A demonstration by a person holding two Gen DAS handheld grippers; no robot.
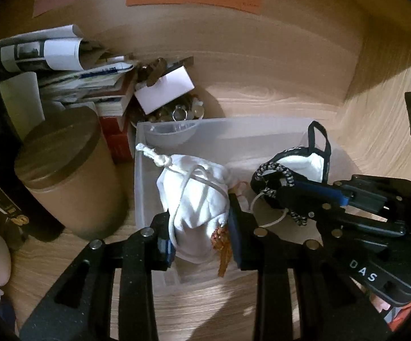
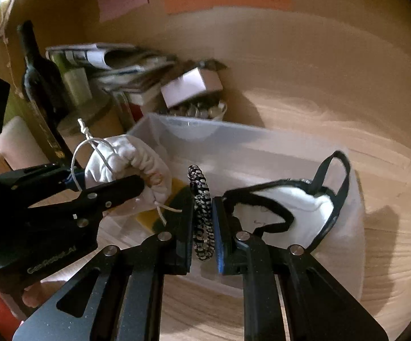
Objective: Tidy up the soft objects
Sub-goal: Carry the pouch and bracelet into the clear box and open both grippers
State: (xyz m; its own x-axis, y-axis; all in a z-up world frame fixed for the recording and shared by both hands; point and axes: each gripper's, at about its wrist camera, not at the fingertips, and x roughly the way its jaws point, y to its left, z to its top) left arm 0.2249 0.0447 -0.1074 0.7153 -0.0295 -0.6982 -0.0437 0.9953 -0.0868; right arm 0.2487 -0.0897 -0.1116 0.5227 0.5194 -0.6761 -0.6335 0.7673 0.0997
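Note:
My left gripper (image 1: 201, 244) is shut on a white drawstring pouch (image 1: 197, 199) and holds it over the clear plastic bin (image 1: 234, 126). The pouch also shows in the right wrist view (image 2: 126, 162), beside the left gripper's fingers (image 2: 111, 196). My right gripper (image 2: 202, 227) is shut on a black-and-white braided cord loop (image 2: 202, 213) over the bin (image 2: 234, 142); the loop also shows in the left wrist view (image 1: 276, 170). A white face mask with black straps (image 2: 290, 207) lies in the bin's right part, also in the left wrist view (image 1: 310, 162).
A brown cylindrical canister (image 1: 72, 170) stands left of the bin. Behind it are stacked books and papers (image 1: 72, 65), a white box (image 1: 164, 91), a jar of small shiny items (image 1: 182, 110) and a dark wine bottle (image 2: 38, 79). Wooden walls close in at back and right.

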